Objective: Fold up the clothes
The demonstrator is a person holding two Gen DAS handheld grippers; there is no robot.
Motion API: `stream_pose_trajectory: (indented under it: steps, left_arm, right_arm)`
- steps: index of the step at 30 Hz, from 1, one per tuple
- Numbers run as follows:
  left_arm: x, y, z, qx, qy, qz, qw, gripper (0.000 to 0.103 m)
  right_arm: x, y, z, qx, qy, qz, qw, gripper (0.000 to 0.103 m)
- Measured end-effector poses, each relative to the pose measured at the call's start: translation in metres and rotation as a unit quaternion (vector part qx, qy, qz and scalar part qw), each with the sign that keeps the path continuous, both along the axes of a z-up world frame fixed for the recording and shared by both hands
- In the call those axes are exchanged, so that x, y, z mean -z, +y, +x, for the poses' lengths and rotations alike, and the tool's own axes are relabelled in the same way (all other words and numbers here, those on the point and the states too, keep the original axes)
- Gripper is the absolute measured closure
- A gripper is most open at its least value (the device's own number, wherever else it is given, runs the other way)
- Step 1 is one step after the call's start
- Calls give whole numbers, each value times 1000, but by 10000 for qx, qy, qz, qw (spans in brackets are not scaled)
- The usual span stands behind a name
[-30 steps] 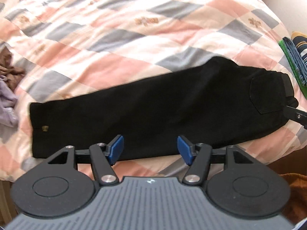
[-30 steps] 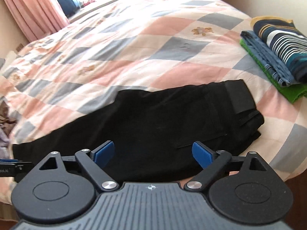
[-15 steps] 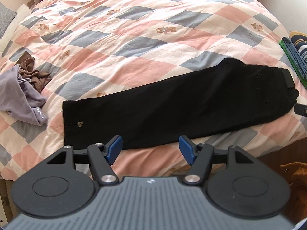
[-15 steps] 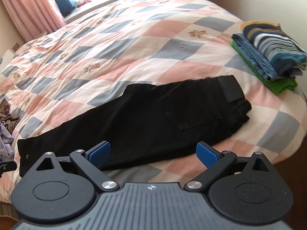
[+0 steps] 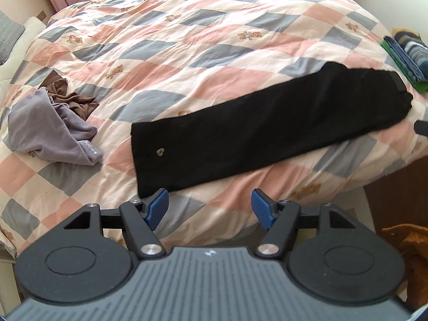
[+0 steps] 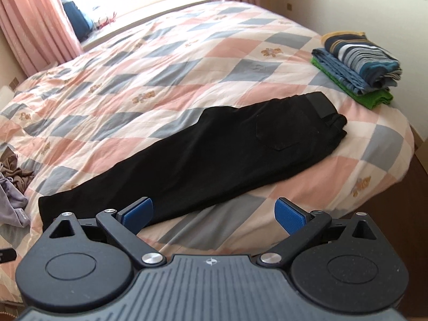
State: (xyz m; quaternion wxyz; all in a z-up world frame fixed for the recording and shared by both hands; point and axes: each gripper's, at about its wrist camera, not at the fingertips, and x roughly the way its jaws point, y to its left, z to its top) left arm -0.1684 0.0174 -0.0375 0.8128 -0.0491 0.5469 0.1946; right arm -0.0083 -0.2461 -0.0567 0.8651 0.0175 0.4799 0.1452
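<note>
Surface: bed under a checked quilt of pink, grey and cream; pink curtains beyond the far edge.
Trousers: black trousers lie flat, one leg over the other, along the quilt's near edge, ahead of both grippers.
Hem: ahead-left of the left gripper, just beyond its left pad.
Waistband: far right in the left view; ahead-right of the right gripper, back pocket up.
Left gripper: jaws apart, empty, held off the bed edge, clear of the cloth.
Right gripper: jaws wide apart, empty, also short of the trousers.
Stack: folded clothes right of the waistband, apart from it.
Loose items: grey garment and brown garment, crumpled together, far left of the hem.
</note>
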Motion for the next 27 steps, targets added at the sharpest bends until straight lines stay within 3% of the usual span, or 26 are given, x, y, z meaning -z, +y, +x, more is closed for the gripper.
stream_pose_trajectory:
  steps: [7, 15, 27]
  left_arm:
    - [-7, 10, -32, 311, -114, -67, 9994, 38]
    - [-12, 23, -47, 396, -190, -129, 9990, 37]
    - [-5, 31, -51, 371, -32, -312, 9988, 36]
  right_arm:
    - [-13, 4, -45, 354, -93, -19, 9993, 3]
    - [-35, 17, -59, 517, -325, -152, 9980, 2]
    - [-33, 23, -70, 466, -232, -347, 9980, 2]
